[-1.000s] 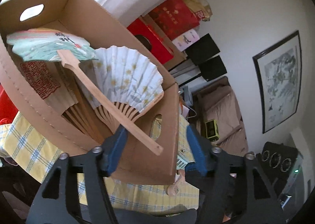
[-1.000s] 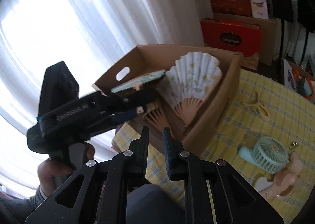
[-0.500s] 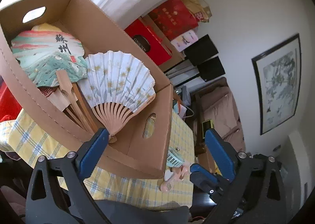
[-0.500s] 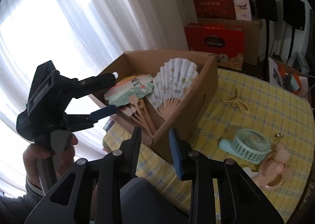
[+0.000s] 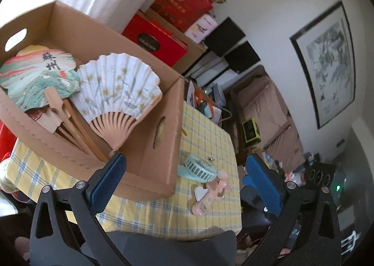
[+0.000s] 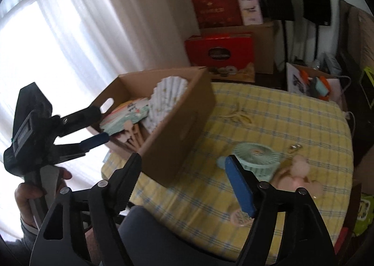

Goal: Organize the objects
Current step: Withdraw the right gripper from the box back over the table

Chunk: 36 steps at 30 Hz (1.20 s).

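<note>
L hand-held gripper (image 5: 184, 170) jaws wide, opening, nothing between. Box (image 5: 161, 149) on tabletop (image 5: 205, 139) w/ fans (image 5: 119, 88) inside. R hand-held gripper (image 6: 184, 179) opening, empty; mint fan (image 6: 257, 158), pink fan (image 6: 299, 172) on cloth beside box.

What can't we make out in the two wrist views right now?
- Lower fans in the cardboard box: left wrist view, covered by the green paddle fan and white folding fan.
- Pink handheld fan: right wrist view, motion-blurred, partly behind the right gripper.
- Small flat item near the table edge: blurred, unidentifiable.
</note>
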Tool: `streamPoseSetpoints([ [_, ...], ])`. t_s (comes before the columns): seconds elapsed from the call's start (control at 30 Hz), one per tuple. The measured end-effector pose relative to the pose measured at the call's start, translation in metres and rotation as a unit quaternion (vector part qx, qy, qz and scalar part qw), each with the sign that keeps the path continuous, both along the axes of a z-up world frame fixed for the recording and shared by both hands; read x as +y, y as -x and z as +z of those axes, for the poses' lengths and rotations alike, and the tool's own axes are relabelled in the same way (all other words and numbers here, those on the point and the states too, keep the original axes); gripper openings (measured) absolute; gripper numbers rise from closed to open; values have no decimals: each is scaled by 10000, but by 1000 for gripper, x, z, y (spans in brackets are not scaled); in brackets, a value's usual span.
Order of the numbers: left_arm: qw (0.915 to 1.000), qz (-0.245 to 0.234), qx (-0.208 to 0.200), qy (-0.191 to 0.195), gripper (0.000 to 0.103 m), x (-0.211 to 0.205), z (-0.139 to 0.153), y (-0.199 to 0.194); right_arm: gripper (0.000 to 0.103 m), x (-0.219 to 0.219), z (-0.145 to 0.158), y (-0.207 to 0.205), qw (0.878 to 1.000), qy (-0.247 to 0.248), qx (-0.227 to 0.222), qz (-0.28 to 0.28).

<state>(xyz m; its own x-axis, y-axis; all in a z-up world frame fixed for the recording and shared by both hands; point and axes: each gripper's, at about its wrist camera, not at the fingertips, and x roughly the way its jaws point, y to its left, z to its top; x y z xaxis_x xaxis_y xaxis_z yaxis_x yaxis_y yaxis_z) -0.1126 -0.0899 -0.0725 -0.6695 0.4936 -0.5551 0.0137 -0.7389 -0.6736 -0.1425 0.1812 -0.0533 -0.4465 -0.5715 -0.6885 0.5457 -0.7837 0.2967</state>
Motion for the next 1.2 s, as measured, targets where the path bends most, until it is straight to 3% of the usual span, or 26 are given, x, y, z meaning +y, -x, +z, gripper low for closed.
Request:
streamPoseSetpoints([
  [0.4, 9909, -442, 156, 1264, 103, 49, 20, -8, 84, 43, 7, 2, 9977, -129, 161, -642],
  [0.57, 9793, -505, 289, 1939, 103, 71, 29, -13, 84, 57, 7, -1, 9956, -208, 242, -877],
  [0.73, 9701, -572, 378, 2329, 103, 88, 32, -16, 85, 70, 8, -6, 9934, -258, 307, -1077],
  [1.2, 9553, -833, 439, 2803, 103, 130, 28, -14, 85, 105, 9, -16, 9858, -457, 421, -1562],
])
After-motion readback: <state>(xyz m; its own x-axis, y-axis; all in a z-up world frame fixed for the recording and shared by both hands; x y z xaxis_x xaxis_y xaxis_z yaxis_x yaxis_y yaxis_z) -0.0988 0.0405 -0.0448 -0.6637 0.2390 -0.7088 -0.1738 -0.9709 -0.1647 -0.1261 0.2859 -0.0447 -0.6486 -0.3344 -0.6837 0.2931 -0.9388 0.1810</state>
